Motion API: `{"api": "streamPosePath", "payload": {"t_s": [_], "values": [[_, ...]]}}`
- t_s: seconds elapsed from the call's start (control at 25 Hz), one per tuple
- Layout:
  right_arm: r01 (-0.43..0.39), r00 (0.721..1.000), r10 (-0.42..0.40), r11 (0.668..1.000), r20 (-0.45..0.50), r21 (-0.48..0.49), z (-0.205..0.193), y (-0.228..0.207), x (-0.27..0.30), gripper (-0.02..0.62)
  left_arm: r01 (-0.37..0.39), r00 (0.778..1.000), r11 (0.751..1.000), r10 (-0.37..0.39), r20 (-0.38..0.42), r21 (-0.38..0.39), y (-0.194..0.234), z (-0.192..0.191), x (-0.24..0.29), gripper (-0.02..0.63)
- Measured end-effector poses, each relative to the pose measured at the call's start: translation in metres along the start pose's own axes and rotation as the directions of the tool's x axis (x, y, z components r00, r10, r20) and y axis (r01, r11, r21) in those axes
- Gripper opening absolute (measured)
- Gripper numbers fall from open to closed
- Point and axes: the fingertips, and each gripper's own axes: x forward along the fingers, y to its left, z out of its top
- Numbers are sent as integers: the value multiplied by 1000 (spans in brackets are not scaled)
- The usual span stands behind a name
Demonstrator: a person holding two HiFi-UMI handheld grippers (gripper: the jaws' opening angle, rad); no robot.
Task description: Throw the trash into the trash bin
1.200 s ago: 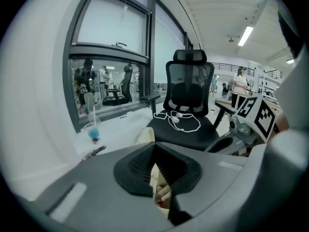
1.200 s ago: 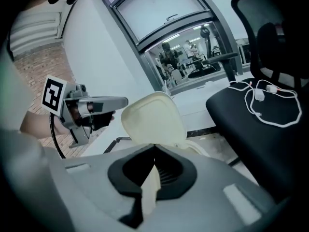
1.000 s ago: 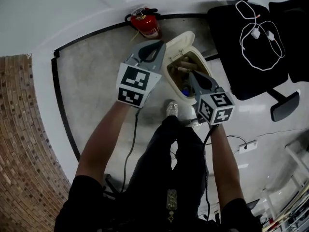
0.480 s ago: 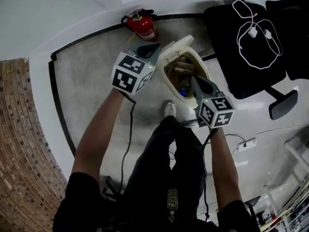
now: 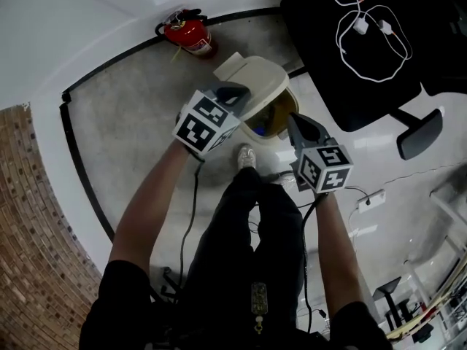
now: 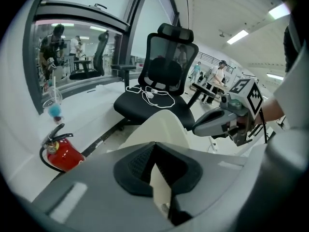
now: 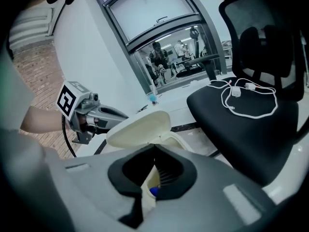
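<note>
The cream trash bin point(image 5: 281, 93) stands on the floor ahead of me. Its lid point(image 5: 252, 75) is tilted low over the opening. Only a slot of the inside point(image 5: 271, 120) shows, with brownish trash and something blue point(image 7: 153, 191) in it. My left gripper point(image 5: 235, 93) is shut and empty, its tip against the lid's near edge; from the left gripper point(image 6: 154, 146) the lid point(image 6: 159, 127) fills the view just beyond the jaws. My right gripper point(image 5: 295, 122) is shut with nothing in it, its tip at the bin's right rim. The lid point(image 7: 140, 127) hangs half down ahead of the right gripper point(image 7: 154, 148).
A red fire extinguisher point(image 5: 191, 36) stands against the wall behind the bin. A black office chair point(image 5: 350, 49) with a white cable point(image 5: 368, 28) on its seat is right of the bin. My shoe point(image 5: 244, 155) is at the bin's foot. A power strip point(image 5: 368, 199) lies at right.
The bin's lid has swung from upright down over most of the opening. My left gripper has dropped forward onto the lid. The right gripper has drawn back a little.
</note>
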Motion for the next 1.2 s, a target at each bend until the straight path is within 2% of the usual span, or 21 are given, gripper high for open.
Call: {"api": "streamPosePath", "payload": {"t_s": [0.28,0.64,0.84,1.2], "values": [[40,999,-40,998,-15,43,-30,-18,-21,3,23,996,999,-19,-92,44,-35,-23,45,6],[64,998,-61,994,-32,90,-67,-34,-41,3,18,984,999,-13,-178,27,-55,-61,100,6],[74,996,-70,992,-47,102,-83,-40,-49,3,-1,979,1000,3,-203,12,-58,-80,122,6],[84,996,-80,990,-47,109,-88,-44,-57,3,-41,974,999,42,-222,8,-57,-92,140,6]]}}
